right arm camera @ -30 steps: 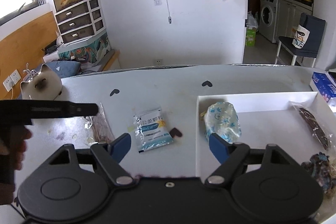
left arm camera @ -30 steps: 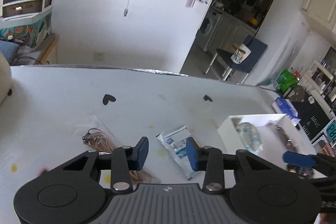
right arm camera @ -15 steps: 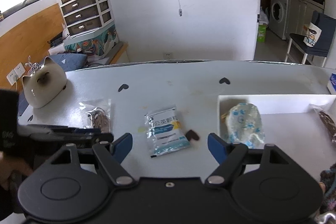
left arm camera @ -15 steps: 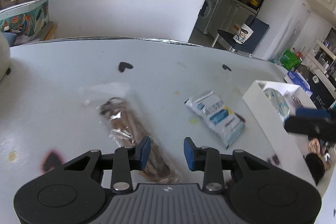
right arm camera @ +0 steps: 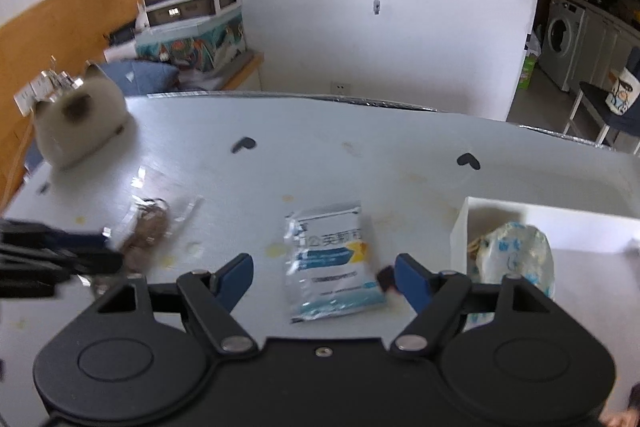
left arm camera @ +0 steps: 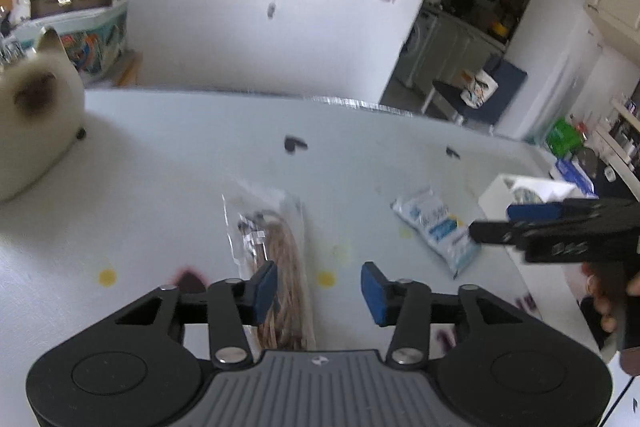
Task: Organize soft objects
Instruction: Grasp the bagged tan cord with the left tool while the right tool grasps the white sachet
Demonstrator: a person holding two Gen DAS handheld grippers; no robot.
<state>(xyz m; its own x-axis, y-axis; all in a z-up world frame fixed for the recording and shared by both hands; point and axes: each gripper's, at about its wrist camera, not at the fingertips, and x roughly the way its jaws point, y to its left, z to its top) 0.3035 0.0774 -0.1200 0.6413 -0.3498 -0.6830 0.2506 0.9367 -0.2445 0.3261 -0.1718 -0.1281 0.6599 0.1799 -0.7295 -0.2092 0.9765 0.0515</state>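
A clear bag of brown strands (left arm camera: 276, 247) lies on the white table, its near end running under my left gripper (left arm camera: 319, 289). Those jaws are opening; the bag sits by the left pad and nothing is pinched. A white and blue sachet (right arm camera: 328, 251) lies flat straight ahead of my right gripper (right arm camera: 322, 275), which stands open over its near end with both pads clear of it. The left wrist view shows the sachet (left arm camera: 436, 227) with the right gripper (left arm camera: 504, 221) over it. In the right wrist view the clear bag (right arm camera: 148, 227) is at the left beside the left gripper (right arm camera: 100, 247).
A white box (right arm camera: 460, 227) at the right holds a pale blue-patterned soft bundle (right arm camera: 516, 251). A cream cat figure (right arm camera: 76, 123) stands at the table's far left. Small dark heart marks (right arm camera: 244, 145) dot the table (right arm camera: 360, 147). A person's hand (left arm camera: 604, 291) holds the right gripper.
Both grippers shifted left and lower. The clear bag now lies in line with the left jaws, which stand wider. The right gripper went from facing the box to facing the sachet.
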